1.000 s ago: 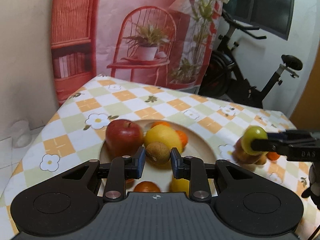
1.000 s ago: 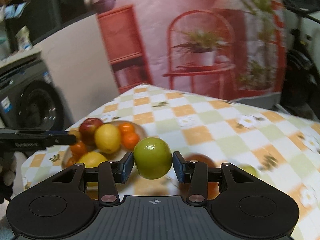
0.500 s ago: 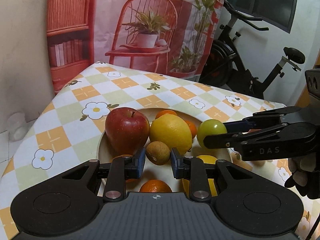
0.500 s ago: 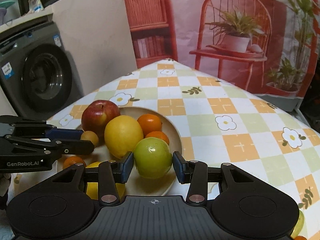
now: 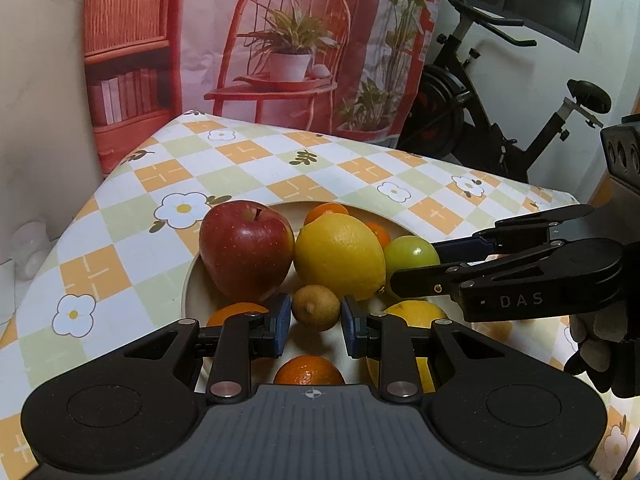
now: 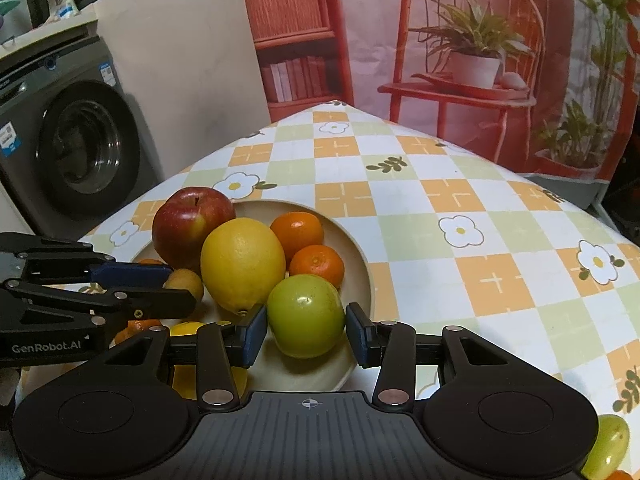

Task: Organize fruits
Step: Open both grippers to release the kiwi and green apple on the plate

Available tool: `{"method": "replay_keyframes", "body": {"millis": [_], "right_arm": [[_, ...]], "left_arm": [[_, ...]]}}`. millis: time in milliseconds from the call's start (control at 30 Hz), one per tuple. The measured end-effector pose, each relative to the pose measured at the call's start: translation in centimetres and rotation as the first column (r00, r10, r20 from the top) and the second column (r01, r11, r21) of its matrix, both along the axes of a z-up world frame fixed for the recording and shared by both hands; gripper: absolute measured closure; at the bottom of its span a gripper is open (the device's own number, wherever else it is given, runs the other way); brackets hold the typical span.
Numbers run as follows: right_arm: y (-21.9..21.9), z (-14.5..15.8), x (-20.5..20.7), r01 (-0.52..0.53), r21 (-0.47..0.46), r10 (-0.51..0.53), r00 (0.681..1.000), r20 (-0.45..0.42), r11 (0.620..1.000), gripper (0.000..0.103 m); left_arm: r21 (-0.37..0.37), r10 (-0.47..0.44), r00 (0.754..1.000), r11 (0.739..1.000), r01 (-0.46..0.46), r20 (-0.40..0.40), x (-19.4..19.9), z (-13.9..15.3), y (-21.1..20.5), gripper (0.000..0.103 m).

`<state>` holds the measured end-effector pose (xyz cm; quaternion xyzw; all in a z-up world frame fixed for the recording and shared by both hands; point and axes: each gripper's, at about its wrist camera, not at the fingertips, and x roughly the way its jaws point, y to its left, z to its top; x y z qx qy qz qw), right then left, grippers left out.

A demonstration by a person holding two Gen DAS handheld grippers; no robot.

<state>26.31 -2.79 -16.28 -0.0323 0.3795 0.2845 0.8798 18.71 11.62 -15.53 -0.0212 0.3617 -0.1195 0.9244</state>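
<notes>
A beige plate (image 6: 362, 258) on the checked tablecloth holds a red apple (image 5: 246, 250), a big lemon (image 5: 340, 256), several oranges and a second lemon (image 5: 416, 316). My left gripper (image 5: 316, 326) is shut on a small brownish-yellow fruit (image 5: 316, 307), low over the plate's middle, in front of the apple and lemon. My right gripper (image 6: 306, 334) is shut on a green apple (image 6: 306, 316) at the plate's right side, against the big lemon (image 6: 242, 264) and a mandarin (image 6: 318, 264). Whether either held fruit rests on the plate I cannot tell.
Another green fruit (image 6: 604, 444) lies on the table at the near right. A washing machine (image 6: 80, 152) stands left of the table and an exercise bike (image 5: 500, 120) behind its far right corner. A printed backdrop hangs behind the table's far edge.
My right gripper carried the green apple from over the table at the right across to the plate, beside the lemon. My left gripper sank slightly toward the plate, still holding the small fruit.
</notes>
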Motion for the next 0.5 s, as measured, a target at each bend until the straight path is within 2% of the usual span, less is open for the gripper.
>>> {"method": "replay_keyframes", "body": {"millis": [300, 500], "right_arm": [[-0.7, 0.7, -0.6, 0.012, 0.028, -0.013, 0.999, 0.03, 1.0, 0.063], [-2.3, 2.0, -2.2, 0.049, 0.05, -0.054, 0.994, 0.1, 0.998, 0.063]], "left_arm": [[-0.018, 0.022, 1.0, 1.0, -0.022, -0.005, -0.1, 0.1, 0.2, 0.073], [-0.037, 0.063, 0.997, 0.997, -0.061, 0.035, -0.9, 1.1, 0.2, 0.073]]}}
